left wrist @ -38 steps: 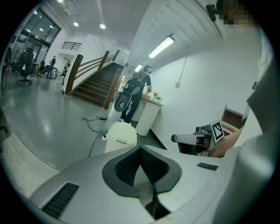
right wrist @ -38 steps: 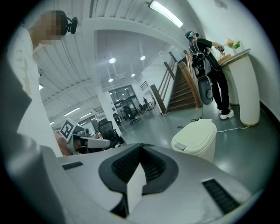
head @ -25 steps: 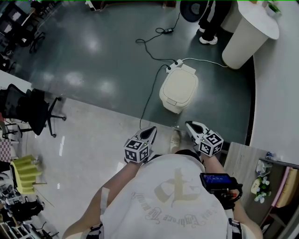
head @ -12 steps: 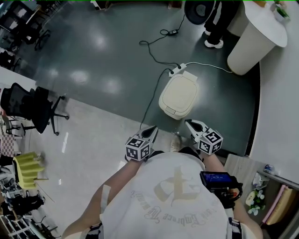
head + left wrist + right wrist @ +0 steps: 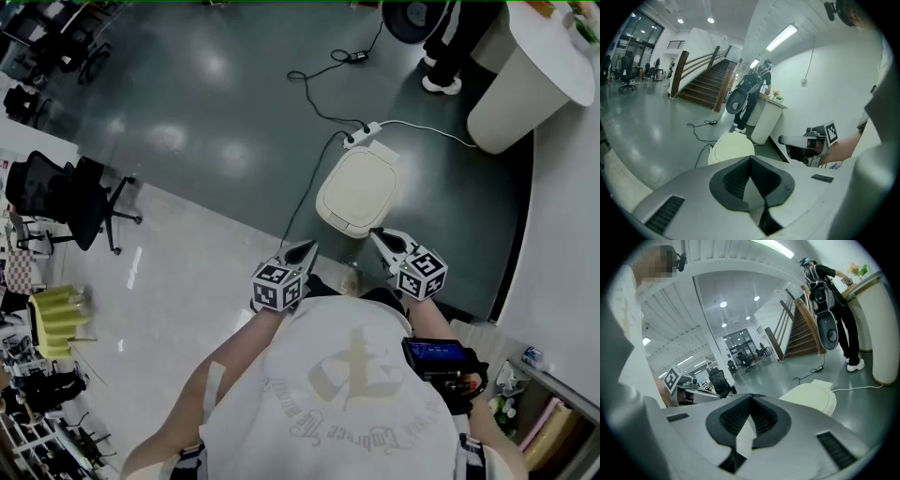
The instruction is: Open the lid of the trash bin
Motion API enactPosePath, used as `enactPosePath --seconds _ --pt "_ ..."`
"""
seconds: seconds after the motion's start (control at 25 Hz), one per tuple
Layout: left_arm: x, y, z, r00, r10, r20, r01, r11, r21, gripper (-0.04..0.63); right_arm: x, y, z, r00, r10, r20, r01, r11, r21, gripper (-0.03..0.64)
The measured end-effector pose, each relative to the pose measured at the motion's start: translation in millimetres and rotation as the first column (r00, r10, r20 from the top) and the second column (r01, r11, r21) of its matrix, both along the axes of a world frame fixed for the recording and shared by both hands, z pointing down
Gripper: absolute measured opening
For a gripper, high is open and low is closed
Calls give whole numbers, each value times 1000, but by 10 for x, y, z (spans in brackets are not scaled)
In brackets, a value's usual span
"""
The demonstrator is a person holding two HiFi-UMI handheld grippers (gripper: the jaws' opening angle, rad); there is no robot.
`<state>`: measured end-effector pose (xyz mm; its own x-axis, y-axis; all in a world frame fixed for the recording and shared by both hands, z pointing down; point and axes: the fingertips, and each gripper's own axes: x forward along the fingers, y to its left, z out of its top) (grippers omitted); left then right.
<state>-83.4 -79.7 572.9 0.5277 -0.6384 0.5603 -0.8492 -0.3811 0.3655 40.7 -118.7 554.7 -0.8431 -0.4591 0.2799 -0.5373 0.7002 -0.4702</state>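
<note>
The cream trash bin stands on the dark floor just ahead of me, its lid down. My left gripper is held shut and empty just short of the bin's near left corner. My right gripper is also shut and empty, its tip at the bin's near right corner. In the left gripper view the bin lies beyond the closed jaws of the left gripper, with the right gripper off to the side. In the right gripper view the bin sits to the right, past the right gripper.
A white power strip with cables lies on the floor behind the bin. A person stands by a tall white rounded counter at the back right. A black office chair is at the left. A staircase rises far behind.
I have stepped forward: the bin has drawn closer, and both gripper tips now reach its near edge. Both grippers stay shut.
</note>
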Motion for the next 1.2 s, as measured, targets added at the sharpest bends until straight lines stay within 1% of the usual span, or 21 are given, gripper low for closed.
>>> enactPosePath --seconds 0.36,0.56,0.68,1.0,1.2 --pt "5 -64 114 1000 -28 13 28 999 -39 14 59 -137 64 1000 -6 11 6 1000 -13 5" --pt "31 -187 346 1000 -22 22 23 998 -59 14 74 -236 257 1000 -2 6 2 1000 -24 5" --pt "24 -256 460 1000 -11 27 13 997 -77 14 59 -304 336 1000 6 0 -6 999 -34 5" --pt "122 -284 610 999 33 27 -29 991 -130 14 63 -333 306 999 29 -15 -30 998 -48 5" --pt "156 -389 807 993 77 89 -62 986 -156 14 82 -377 398 999 41 -25 -42 997 -62 5"
